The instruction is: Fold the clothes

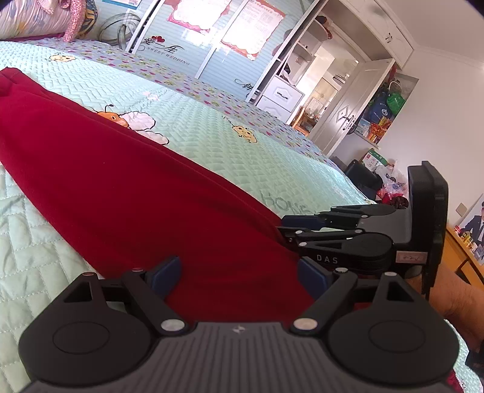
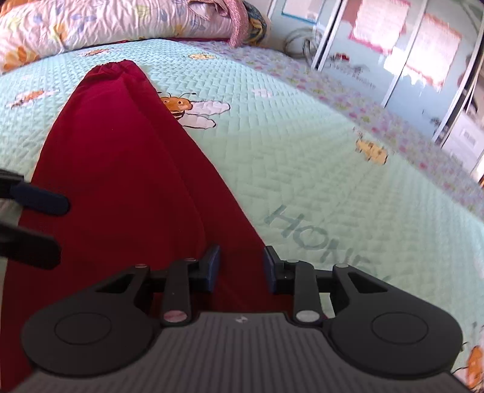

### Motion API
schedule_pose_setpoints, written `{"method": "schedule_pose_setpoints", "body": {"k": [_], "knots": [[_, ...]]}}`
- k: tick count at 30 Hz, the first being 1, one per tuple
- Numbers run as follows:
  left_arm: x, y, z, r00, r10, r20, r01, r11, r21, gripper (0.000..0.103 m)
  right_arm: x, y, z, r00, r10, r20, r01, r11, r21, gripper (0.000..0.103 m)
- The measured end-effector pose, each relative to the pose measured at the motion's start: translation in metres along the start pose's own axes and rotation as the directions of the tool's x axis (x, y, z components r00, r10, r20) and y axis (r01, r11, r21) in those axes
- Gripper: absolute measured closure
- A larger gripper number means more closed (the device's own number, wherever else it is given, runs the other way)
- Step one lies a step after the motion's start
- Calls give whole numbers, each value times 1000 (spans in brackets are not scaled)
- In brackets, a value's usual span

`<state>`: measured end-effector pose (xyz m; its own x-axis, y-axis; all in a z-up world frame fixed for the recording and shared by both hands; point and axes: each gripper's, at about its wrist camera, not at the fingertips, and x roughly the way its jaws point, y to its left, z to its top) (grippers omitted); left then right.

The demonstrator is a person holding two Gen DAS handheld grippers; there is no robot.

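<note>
A dark red garment [image 1: 121, 181] lies flat as a long strip on the bed; its gathered far end reaches toward the pillows [image 2: 109, 68]. My left gripper [image 1: 240, 272] stands wide open over the near end, the cloth spanning the space between its blue pads without being pressed. In the right wrist view the left gripper [image 2: 57, 223] pokes in from the left edge above the cloth. My right gripper [image 2: 240, 263] is partly open at the garment's right edge, red cloth showing between its pads, no pinch visible. From the left wrist view the right gripper [image 1: 287, 228] meets the cloth's edge.
The pale green quilted bedspread [image 1: 242, 145] with bee pictures spreads to the right. A floral duvet [image 2: 90, 27] is piled at the head. A wardrobe [image 1: 211, 45], white drawers [image 1: 281, 96] and floor clutter [image 1: 390, 181] stand beyond the bed. A person's forearm [image 1: 453, 302] is at right.
</note>
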<state>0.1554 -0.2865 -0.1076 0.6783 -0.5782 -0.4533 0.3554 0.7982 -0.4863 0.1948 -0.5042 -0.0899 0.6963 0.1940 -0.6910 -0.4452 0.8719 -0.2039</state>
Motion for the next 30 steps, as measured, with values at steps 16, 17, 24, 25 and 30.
{"method": "schedule_pose_setpoints", "body": {"k": [16, 17, 24, 25, 30], "knots": [[1, 2, 0, 1000, -8, 3, 8, 1000, 4, 14, 7, -16, 15, 996, -86, 12, 85, 993, 83, 103], [1, 2, 0, 1000, -8, 3, 8, 1000, 4, 14, 11, -19, 17, 994, -110, 7, 109, 990, 84, 103], [1, 3, -1, 1000, -7, 4, 7, 1000, 7, 14, 15, -41, 22, 995, -104, 9, 100, 976, 196, 101], [2, 3, -1, 1000, -6, 4, 6, 1000, 8, 14, 9, -42, 24, 996, -75, 39, 64, 971, 229, 99], [1, 3, -1, 1000, -4, 4, 4, 1000, 11, 14, 10, -20, 50, 992, 30, 124, -51, 985, 168, 59]]}}
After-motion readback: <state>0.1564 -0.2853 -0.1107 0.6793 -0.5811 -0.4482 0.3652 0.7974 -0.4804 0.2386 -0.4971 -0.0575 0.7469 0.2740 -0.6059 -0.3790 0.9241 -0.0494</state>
